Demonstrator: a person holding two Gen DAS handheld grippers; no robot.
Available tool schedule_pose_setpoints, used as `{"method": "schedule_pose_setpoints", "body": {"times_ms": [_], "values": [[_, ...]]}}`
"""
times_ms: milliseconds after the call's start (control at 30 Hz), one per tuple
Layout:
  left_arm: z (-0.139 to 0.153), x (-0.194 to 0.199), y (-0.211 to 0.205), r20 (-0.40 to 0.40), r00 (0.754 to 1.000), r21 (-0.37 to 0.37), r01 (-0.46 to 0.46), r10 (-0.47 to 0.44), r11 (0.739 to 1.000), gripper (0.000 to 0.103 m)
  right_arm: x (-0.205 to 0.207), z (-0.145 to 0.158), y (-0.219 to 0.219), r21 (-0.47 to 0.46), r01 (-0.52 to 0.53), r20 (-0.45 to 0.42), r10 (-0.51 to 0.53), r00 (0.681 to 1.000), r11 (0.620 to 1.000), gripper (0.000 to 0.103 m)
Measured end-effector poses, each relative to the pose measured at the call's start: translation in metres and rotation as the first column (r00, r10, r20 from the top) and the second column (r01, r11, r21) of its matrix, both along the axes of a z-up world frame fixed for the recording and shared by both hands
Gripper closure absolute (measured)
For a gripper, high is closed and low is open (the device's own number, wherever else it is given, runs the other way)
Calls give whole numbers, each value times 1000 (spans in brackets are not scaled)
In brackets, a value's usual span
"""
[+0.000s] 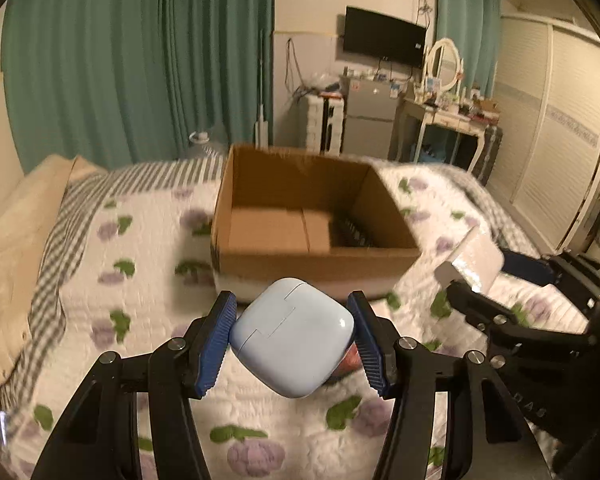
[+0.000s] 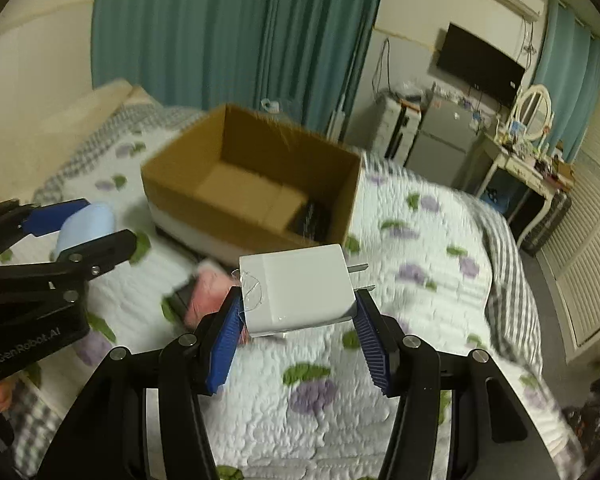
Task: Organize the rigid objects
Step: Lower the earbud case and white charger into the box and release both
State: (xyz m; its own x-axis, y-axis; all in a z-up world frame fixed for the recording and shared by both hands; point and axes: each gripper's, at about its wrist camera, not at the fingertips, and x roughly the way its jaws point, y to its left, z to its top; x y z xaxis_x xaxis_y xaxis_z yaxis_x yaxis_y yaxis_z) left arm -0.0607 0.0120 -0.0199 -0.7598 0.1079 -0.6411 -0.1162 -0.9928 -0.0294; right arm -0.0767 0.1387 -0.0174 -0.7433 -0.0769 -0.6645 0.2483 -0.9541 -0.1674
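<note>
My left gripper (image 1: 294,338) is shut on a pale blue earbud case (image 1: 294,336) and holds it above the bed, in front of an open cardboard box (image 1: 320,258). My right gripper (image 2: 298,308) is shut on a white plug-in charger (image 2: 298,288) with its metal prongs pointing right. The box (image 2: 204,204) stands ahead and to the left in the right wrist view, with a dark object (image 2: 312,218) in its right corner. The left gripper with the blue case (image 2: 86,226) shows at the left, and the right gripper with the charger (image 1: 474,260) shows at the right in the left wrist view.
The box sits on a floral quilted bedspread (image 1: 148,280). A pink and dark object (image 2: 204,294) lies on the quilt behind the charger. Pillows (image 1: 16,240) are at the left. Green curtains, a small fridge (image 1: 370,120), a dressing table (image 1: 448,120) and wardrobe doors stand beyond the bed.
</note>
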Motion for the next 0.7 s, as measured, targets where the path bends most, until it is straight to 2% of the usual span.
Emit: {"method": "schedule_pose_setpoints", "body": {"times_ms": [200, 333, 500, 700], "values": [[39, -41, -4, -44, 999, -1, 5, -5, 1000, 45, -20, 39, -4, -32, -34, -78, 31, 996, 999, 49], [47, -82, -3, -42, 999, -43, 2, -4, 999, 45, -46, 56, -4, -64, -42, -109, 34, 993, 997, 49], [34, -129, -2, -7, 1000, -48, 10, -10, 999, 45, -84, 57, -4, -95, -32, -115, 21, 993, 995, 49], [2, -159, 8, 42, 998, -70, 44, -41, 997, 45, -121, 35, 3, -120, -11, -85, 1, 996, 993, 49]]}}
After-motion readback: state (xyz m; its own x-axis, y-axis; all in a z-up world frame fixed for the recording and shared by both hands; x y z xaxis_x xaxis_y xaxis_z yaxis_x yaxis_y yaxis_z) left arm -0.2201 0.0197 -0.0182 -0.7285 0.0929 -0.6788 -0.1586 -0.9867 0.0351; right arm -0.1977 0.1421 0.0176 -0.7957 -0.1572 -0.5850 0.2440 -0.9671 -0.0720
